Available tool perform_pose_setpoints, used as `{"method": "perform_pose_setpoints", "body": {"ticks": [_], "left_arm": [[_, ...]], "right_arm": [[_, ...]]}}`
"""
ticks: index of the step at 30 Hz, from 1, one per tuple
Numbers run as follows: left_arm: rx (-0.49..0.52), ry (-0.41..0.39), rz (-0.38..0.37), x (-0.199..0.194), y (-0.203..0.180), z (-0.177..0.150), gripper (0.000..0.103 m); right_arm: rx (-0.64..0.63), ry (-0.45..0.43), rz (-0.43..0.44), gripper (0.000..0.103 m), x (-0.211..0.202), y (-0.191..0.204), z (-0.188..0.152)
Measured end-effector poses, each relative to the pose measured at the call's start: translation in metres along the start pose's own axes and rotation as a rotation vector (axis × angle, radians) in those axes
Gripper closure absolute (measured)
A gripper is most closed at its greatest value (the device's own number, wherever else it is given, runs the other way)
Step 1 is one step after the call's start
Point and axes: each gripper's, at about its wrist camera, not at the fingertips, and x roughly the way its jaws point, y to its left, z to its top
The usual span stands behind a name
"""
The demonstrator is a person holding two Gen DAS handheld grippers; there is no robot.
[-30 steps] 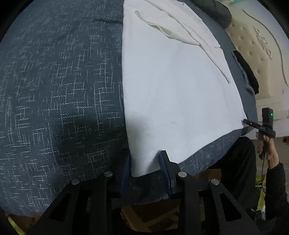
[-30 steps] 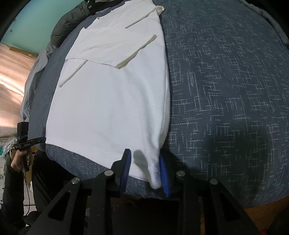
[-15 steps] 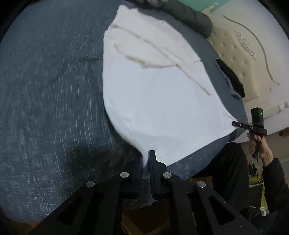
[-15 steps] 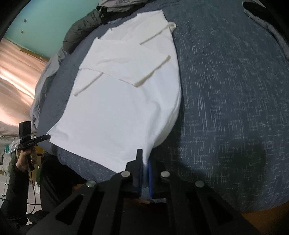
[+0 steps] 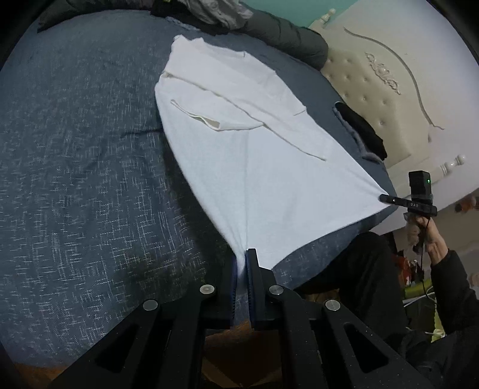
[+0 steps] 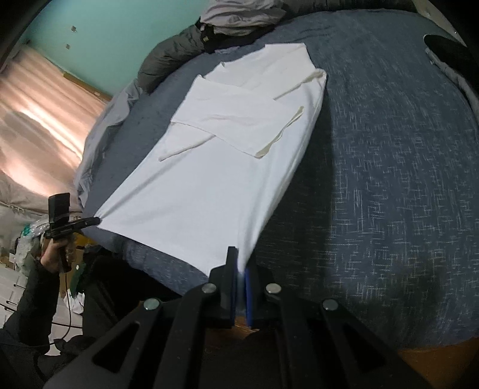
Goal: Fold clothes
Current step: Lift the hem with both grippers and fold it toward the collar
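So at the bottom centre of the left wrist view, the left gripper was clamped tight on one bottom corner of the white shirt, with the fabric pinched between the blue pads and pulled into a taut crease running up the frame. Same deal in the right wrist view: the right gripper was squeezed shut on the other hem corner, low in the middle of the frame, and the cloth fanned out up and left from it.

Each gripper also showed up in the other's camera. The right one sat at the right edge of the left view, held by a hand in a dark sleeve, and the left one sat at the lower left of the right view.

The hem end looked lifted off the dark blue bedspread and stretched between the two grippers, while the top of the shirt lay flat further up the frame, sleeves folded in across the body.

Beyond that, a pile of dark and grey clothes sat at the top of the frame, a cream tufted headboard was at the upper right of the left view, and a teal wall was at the upper left of the right view.
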Motion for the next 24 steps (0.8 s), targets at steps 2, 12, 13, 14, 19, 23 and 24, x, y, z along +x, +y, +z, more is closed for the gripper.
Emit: {"method": "perform_pose_setpoints", "body": {"ticks": [2,12,13,14,19,23,24], "left_arm": [[0.009,-0.008,-0.001,-0.006,-0.003,-0.003,0.097],[0.047,-0.041,-0.002,-0.041,-0.012,-0.019,0.099],[0.048,-0.042,0.0,-0.044,-0.012,-0.021,0.099],[0.046,-0.044,0.004,-0.046,-0.012,-0.023,0.099],[0.077,-0.034,0.007,-0.063,-0.022,-0.04,0.101],[0.08,-0.037,0.006,-0.074,-0.027,-0.05,0.101],[0.08,-0.039,0.005,-0.075,-0.028,-0.052,0.101]], "right_arm": [[-0.001,-0.01,0.019,0.099,-0.006,0.002,-0.002],[-0.04,-0.018,0.07,0.099,-0.029,0.021,-0.021],[-0.045,-0.017,0.074,0.099,-0.03,0.023,-0.023],[-0.05,-0.015,0.077,0.099,-0.032,0.025,-0.026],[-0.085,0.0,0.099,0.099,-0.041,0.04,-0.041],[-0.111,0.013,0.116,0.099,-0.048,0.051,-0.049],[-0.118,0.018,0.116,0.099,-0.049,0.053,-0.05]]}}
